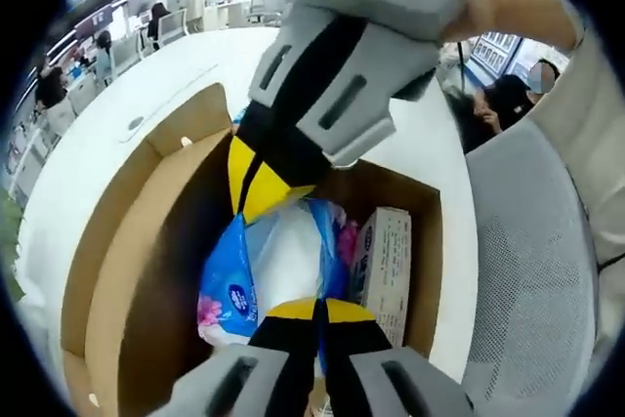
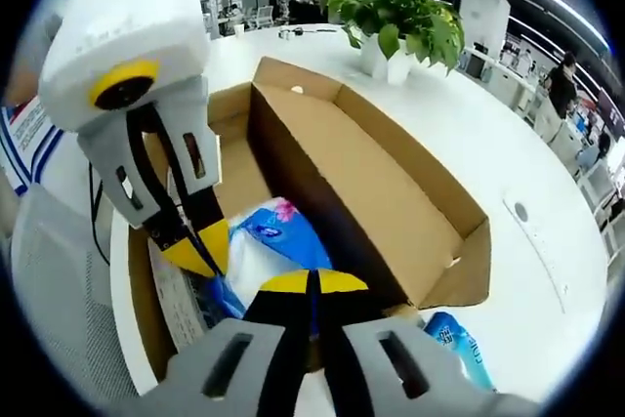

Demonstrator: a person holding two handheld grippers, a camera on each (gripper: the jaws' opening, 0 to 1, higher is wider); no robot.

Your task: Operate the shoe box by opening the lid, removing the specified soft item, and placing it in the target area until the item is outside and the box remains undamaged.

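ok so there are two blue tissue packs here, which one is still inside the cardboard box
The blue-and-white soft tissue pack between both grippers' yellow tips, lying inside the brown cardboard shoe box. The other blue pack lies outside on the white table.

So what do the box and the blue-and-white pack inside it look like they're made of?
Shoe box: plain brown cardboard, matte, with folded flaps. Blue-and-white pack: apparently thin glossy plastic film, wrinkled and shiny, so soft. The left gripper and right gripper are shut on it.

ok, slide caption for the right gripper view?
Both grippers, right and left, reach into the open shoe box over a blue tissue pack.
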